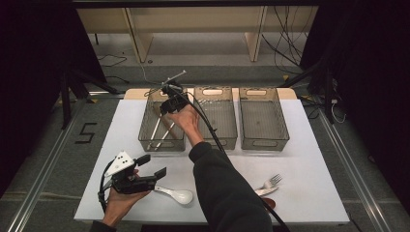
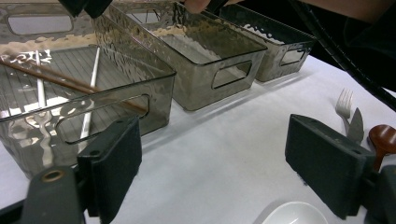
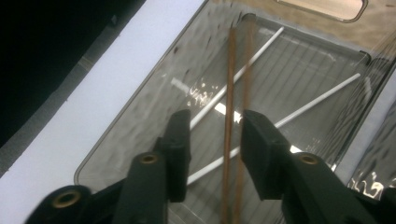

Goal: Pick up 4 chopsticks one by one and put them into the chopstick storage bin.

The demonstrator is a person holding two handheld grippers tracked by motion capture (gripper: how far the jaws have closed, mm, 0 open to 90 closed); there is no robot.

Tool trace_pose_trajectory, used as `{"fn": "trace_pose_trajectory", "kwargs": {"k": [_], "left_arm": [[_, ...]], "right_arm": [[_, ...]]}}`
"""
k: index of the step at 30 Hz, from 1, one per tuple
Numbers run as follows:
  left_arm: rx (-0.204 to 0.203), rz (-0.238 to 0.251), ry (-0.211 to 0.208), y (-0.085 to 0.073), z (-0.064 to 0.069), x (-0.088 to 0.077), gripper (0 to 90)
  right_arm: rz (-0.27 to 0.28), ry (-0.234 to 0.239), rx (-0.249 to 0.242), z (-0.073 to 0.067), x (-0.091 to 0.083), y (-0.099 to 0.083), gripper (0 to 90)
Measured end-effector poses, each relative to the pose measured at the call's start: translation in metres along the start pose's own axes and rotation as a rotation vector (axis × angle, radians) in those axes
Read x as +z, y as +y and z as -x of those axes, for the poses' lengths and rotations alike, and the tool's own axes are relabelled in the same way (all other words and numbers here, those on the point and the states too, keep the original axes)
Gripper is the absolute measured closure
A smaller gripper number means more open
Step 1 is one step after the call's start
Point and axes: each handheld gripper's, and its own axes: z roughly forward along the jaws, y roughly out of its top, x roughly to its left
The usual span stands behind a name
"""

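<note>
Three smoky clear bins stand in a row at the back of the white table. The left bin [image 1: 162, 143] [image 2: 159, 100] [image 3: 140, 107] holds a brown chopstick pair [image 3: 230, 70] [image 2: 51, 79] and white chopsticks [image 3: 322, 95] [image 2: 91, 88] lying on its floor. My right gripper [image 1: 167, 105] [image 3: 215, 140] hovers over this bin, jaws open, the brown pair lying below the gap. My left gripper [image 1: 153, 166] [image 2: 212, 158] is open near the front edge, just above a white ceramic spoon [image 1: 179, 195] [image 2: 292, 214].
The middle bin [image 1: 216, 140] and right bin [image 1: 263, 142] look bare inside. A fork [image 1: 272, 181] [image 2: 344, 101], a knife [image 2: 356, 126] and a brown wooden spoon [image 1: 269, 203] [image 2: 382, 137] lie at the front right. The right arm's cable crosses the table's middle.
</note>
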Motion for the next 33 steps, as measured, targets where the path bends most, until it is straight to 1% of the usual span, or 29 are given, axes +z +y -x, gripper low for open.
{"fn": "trace_pose_trajectory", "kwargs": {"k": [4,7,10,14,20,25,26,29,33], "left_arm": [[0.003,-0.001,0.001,0.000,0.000,0.000,18.4],[0.002,-0.003,0.000,0.000,0.000,0.000,18.4],[0.004,-0.004,0.000,0.000,0.000,0.000,18.4],[0.009,-0.010,0.000,0.000,-0.001,0.001,18.5],[0.007,-0.015,0.002,-0.001,-0.001,0.001,18.4],[0.007,-0.023,0.002,-0.001,-0.001,0.002,18.3],[0.013,-0.026,0.003,-0.001,-0.001,0.002,18.1],[0.004,-0.033,0.004,-0.001,-0.003,0.003,17.9],[0.006,-0.037,0.003,-0.001,-0.003,0.003,17.8]], "right_arm": [[0.009,0.015,-0.011,0.000,-0.008,0.000,56.7],[0.020,0.035,-0.022,-0.001,-0.015,-0.001,52.9],[0.031,0.047,-0.047,-0.001,-0.023,-0.004,47.7],[0.048,0.069,-0.061,0.002,-0.035,-0.012,43.5],[0.063,0.089,-0.110,0.007,-0.057,-0.031,40.2],[0.078,0.103,-0.135,0.015,-0.077,-0.049,38.5],[0.084,0.106,-0.142,0.016,-0.080,-0.052,38.4],[0.085,0.107,-0.140,0.022,-0.088,-0.062,37.7],[0.086,0.115,-0.149,0.028,-0.097,-0.078,36.1]]}}
